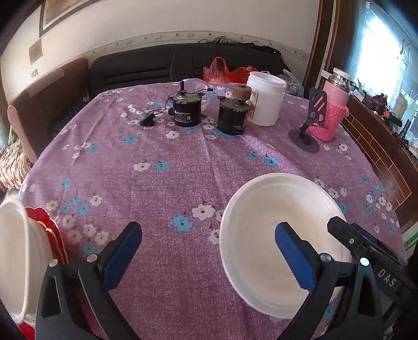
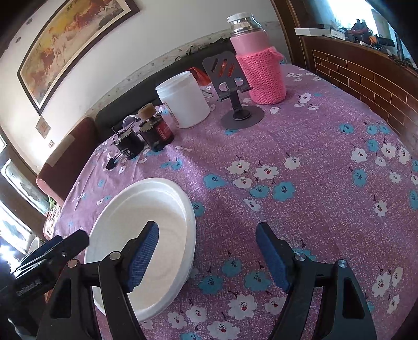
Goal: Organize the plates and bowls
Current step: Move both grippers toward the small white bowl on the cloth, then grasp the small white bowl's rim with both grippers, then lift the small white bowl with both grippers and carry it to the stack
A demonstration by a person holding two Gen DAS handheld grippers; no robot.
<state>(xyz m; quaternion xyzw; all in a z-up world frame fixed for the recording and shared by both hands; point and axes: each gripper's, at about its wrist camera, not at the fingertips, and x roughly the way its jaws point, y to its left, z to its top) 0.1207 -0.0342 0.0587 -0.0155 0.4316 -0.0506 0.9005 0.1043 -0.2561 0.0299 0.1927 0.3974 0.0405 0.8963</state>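
I hold both hand-held grippers, left and right, released over the bowl; next, grasp its rim

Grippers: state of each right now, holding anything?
Left gripper: open, holding nothing; one finger hangs over the white bowl.
Right gripper: open, holding nothing; its left finger is over the same bowl's rim.

Cream wall across top of frame, patterned border strip low on it. Framed horse painting upper left in right wrist view. Dark sofa behind table, maroon chair at left. Purple floral tablecloth. Bright window upper right, brick-pattern wood panel below it.
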